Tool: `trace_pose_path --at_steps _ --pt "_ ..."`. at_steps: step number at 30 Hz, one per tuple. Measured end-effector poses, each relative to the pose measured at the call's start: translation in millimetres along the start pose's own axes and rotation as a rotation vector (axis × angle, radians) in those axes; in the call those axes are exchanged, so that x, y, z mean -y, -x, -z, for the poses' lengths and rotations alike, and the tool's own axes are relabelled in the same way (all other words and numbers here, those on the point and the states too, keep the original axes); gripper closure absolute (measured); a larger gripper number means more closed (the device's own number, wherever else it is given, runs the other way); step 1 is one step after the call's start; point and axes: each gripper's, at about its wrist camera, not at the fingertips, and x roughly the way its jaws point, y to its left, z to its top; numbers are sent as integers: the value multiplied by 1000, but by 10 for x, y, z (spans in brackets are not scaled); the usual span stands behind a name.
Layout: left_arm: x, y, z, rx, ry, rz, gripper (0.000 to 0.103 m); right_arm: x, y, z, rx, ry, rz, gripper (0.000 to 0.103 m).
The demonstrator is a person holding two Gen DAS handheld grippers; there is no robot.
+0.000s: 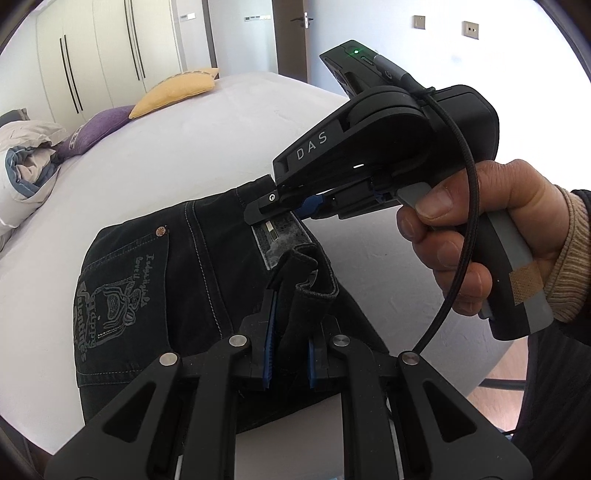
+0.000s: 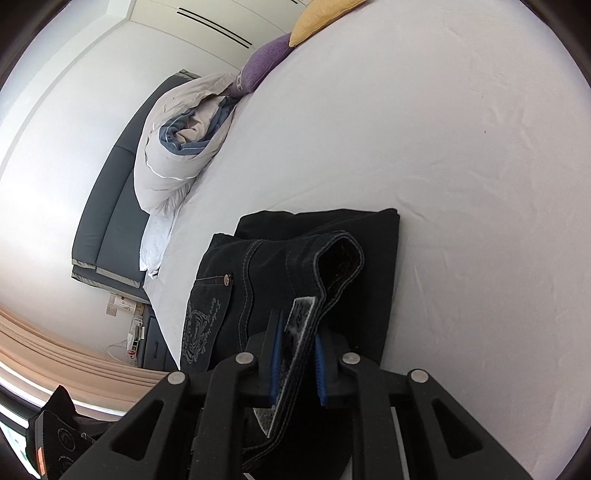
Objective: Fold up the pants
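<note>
White wardrobe doors [image 1: 110, 48] line the far wall. Below them a rolled duvet [image 1: 22, 173], a purple cushion [image 1: 92, 129] and a yellow cushion [image 1: 177, 88] sit along the head of the bed [image 1: 207, 136], whose pale sheet is otherwise bare. Black pants [image 1: 155, 280] lie folded near its edge. The left gripper [image 1: 291, 332] pinches the waistband; the right gripper [image 2: 297, 362] clamps it too. A door [image 1: 295, 33] stands at right.
</note>
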Motion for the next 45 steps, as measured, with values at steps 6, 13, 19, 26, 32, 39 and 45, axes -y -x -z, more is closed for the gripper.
trace_pose_path --at_steps 6,13,19,26,32,39,45 --pt "137 -103 -6 -8 -12 9 92 112 52 19 6 -16 10 87" --pt "145 -311 154 -53 1 16 85 264 -96 69 -29 -45 17 87" --pt "92 -218 133 -59 36 95 59 270 -96 70 -27 -21 23 88" --pt "-490 378 184 53 158 159 39 310 26 64 -33 -45 13 76" --pt "-1689 409 43 134 392 202 62 -75 396 -33 28 63 15 76" --pt "-2625 -448 2 38 653 500 99 -237 -96 -66 -97 38 -194 92" --pt "-3094 -1137 347 -73 794 615 103 245 -420 51 -191 -114 -157 103"
